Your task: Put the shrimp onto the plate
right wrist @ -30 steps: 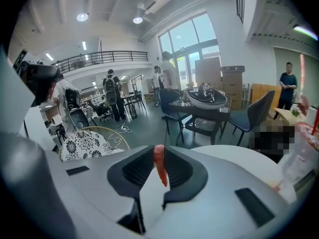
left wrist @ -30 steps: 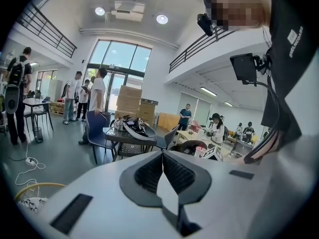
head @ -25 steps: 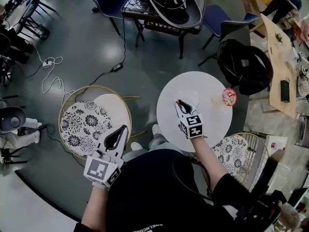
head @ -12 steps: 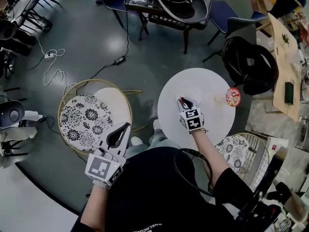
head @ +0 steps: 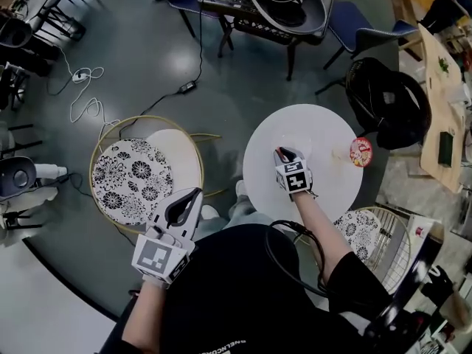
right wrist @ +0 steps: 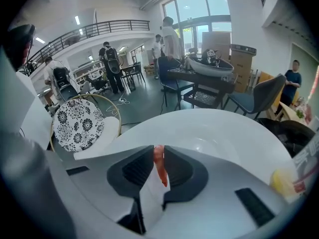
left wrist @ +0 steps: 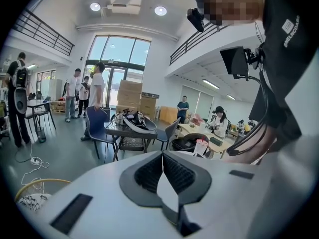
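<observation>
My right gripper (head: 280, 153) is over the round white table (head: 324, 190), shut on a small orange-red shrimp (head: 278, 152). In the right gripper view the shrimp (right wrist: 158, 164) stands pinched between the dark pads at the gripper (right wrist: 158, 153) tips. A white plate (head: 296, 144) lies on the table just beyond those tips and is faint against the white top; in the right gripper view the plate (right wrist: 212, 146) shows ahead. My left gripper (head: 193, 195) hangs off the table over my lap. In its own view the left gripper (left wrist: 162, 156) is shut and holds nothing.
A red-lidded snack cup (head: 361, 152) stands at the table's right edge. A chair with a floral cushion (head: 133, 179) is to the left, another (head: 361, 231) at lower right. A black bag (head: 387, 109) rests on a chair behind. A cluttered table (head: 273, 6) is farther back.
The head view has drifted slightly. My right gripper has stayed shut on the shrimp at the plate's near edge, and the left gripper has hardly moved.
</observation>
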A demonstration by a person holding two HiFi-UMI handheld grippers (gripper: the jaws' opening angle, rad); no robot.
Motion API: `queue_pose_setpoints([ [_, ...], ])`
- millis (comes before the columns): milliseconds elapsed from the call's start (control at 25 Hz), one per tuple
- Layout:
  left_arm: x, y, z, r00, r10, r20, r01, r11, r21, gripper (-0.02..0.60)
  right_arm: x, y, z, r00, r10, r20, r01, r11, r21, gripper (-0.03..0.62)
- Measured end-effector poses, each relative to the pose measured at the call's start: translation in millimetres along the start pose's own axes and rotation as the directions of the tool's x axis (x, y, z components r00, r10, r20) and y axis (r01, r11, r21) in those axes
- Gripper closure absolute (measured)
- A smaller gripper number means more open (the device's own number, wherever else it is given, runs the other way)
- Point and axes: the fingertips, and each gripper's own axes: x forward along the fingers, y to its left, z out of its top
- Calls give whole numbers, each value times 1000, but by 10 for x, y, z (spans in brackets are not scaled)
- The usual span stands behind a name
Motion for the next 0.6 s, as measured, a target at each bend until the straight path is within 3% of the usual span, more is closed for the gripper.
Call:
queue_pose_setpoints([
  [400,-17,-22,-33,1000,16,1,-16,1000,-7,575,64,32,-8,999,43,-17,-43,999,-2,522],
  [600,-40,-60,-51,1000,14,7,-14,1000,-5,575,-13,7,25,1000,23,6,-23,1000,-8,519],
])
